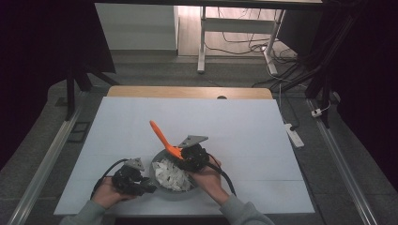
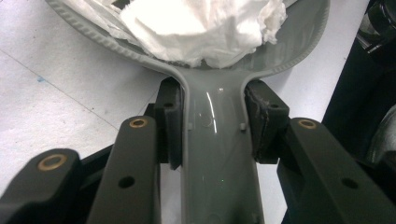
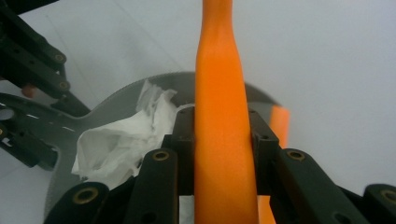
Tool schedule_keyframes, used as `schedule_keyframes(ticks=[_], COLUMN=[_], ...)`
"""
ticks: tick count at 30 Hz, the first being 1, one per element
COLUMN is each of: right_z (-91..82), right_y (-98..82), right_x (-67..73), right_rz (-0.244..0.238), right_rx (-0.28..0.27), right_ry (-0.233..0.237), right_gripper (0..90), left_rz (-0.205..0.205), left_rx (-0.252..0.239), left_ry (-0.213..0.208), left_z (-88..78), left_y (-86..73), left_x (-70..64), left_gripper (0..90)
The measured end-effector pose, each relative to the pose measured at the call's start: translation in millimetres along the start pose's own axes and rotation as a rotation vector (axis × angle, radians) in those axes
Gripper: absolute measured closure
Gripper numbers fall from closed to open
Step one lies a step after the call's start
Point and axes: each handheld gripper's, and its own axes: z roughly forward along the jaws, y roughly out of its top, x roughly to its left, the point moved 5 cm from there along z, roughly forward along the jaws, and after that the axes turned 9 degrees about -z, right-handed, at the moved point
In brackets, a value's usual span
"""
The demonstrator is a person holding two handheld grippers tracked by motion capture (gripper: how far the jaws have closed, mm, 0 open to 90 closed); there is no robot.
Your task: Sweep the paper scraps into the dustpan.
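A grey pan [image 1: 162,185] holding crumpled white paper [image 1: 171,176] sits near the table's front edge. My left gripper [image 1: 141,183] is shut on the pan's grey handle [image 2: 212,140], with the paper [image 2: 201,28] heaped just beyond the jaws. My right gripper [image 1: 187,157] is shut on an orange spatula [image 1: 162,137], whose handle sticks up and to the left over the pan's far rim. In the right gripper view the orange handle [image 3: 222,116] runs straight up between the pads, with the pan [image 3: 116,100] and paper [image 3: 121,140] below it at left.
The white table top [image 1: 234,126] stretches beyond the pan and to both sides. A wooden edge [image 1: 187,92] lies at its far side. Desk legs and cables [image 1: 244,42] stand on the floor behind. A power strip [image 1: 294,135] lies off the right edge.
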Motion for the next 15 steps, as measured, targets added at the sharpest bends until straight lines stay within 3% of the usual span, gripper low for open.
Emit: schedule_keyframes(ticks=[1,8,15], right_z=[-4.3,-29.7,-33.9], right_y=[1.8,7.6,5.3], right_x=[-2.3,-19.0,-26.2], right_rz=[-0.008,0.035,0.061], right_rx=[-0.010,-0.074,-0.080], right_ry=[-0.021,-0.046,-0.037], right_gripper=[70.3,70.3,70.3], left_rz=[-0.001,-0.005,-0.008], left_rx=[-0.001,-0.005,-0.006], left_ry=[-0.001,-0.003,-0.005], left_z=[0.2,1.3,1.9], left_y=[-0.1,-0.4,-0.9], left_x=[0.2,1.2,2.1], left_gripper=[61.2,61.2,61.1])
